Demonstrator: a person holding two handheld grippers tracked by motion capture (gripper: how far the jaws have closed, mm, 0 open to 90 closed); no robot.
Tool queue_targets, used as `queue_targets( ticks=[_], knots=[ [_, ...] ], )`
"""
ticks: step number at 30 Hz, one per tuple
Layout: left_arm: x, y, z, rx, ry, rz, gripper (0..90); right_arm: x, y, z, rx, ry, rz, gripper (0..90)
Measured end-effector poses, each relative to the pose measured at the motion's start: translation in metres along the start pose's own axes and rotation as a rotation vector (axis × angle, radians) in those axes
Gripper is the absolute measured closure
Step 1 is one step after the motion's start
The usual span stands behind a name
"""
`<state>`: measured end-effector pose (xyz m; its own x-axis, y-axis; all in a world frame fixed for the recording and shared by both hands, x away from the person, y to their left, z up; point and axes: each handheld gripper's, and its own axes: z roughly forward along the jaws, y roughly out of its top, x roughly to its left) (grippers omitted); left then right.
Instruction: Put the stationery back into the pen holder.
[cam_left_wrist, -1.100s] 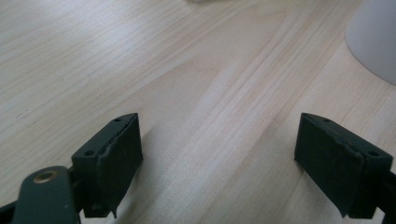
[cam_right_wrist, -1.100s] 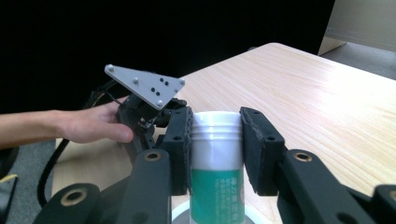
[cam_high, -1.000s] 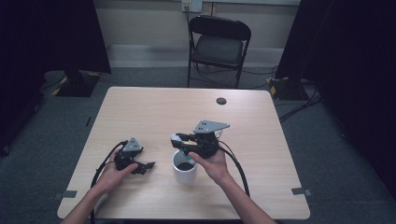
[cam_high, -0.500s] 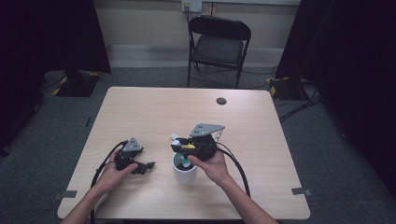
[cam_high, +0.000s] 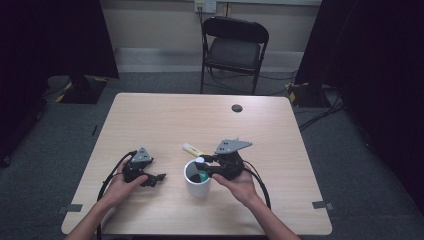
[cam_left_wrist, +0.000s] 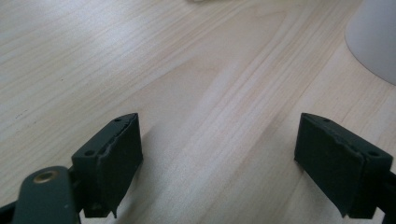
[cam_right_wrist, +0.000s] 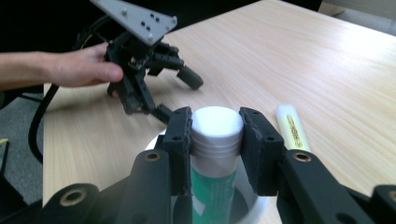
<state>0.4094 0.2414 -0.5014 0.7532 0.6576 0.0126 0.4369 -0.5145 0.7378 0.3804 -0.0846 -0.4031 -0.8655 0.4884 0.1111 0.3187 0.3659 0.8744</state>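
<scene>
In the high view, the right gripper (cam_high: 206, 165) now hangs lower over the white cup (cam_high: 198, 178) than a second ago, and the tube (cam_high: 202, 174) with the green body stands partly inside the cup. The yellow marker (cam_high: 193, 149) lies on the counter (cam_high: 165, 120) just behind the cup. The left gripper (cam_high: 159, 177) rests on the counter as before.

In the left gripper view, its jaws stand wide open with nothing between them, only bare wood.

In the right gripper view, the jaws are closed on the white cap of the tube (cam_right_wrist: 217, 140). I judge the tube is nearly placed; release comes next.
</scene>
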Motion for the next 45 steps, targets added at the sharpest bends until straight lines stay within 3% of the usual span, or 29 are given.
queue_targets(
  ticks=[9, 25, 37, 45],
  knots=[
    [0.0, 0.0, 0.0, 0.0, 0.0, 0.0, 14.6, 0.003, -0.013, -0.009, 0.01, 0.0, 0.005, 65.4],
    [0.0, 0.0, 0.0, 0.0, 0.0, 0.002, 14.6, 0.006, -0.023, -0.006, 0.048, 0.001, -0.002, 65.0],
    [-0.001, 0.0, 0.0, -0.001, -0.004, -0.008, 14.6, 0.004, -0.017, -0.013, -0.006, 0.015, 0.018, 62.6],
    [0.0, 0.0, 0.0, -0.001, -0.002, -0.006, 14.6, -0.005, -0.013, -0.02, -0.03, -0.006, 0.031, 64.4]
  ],
)
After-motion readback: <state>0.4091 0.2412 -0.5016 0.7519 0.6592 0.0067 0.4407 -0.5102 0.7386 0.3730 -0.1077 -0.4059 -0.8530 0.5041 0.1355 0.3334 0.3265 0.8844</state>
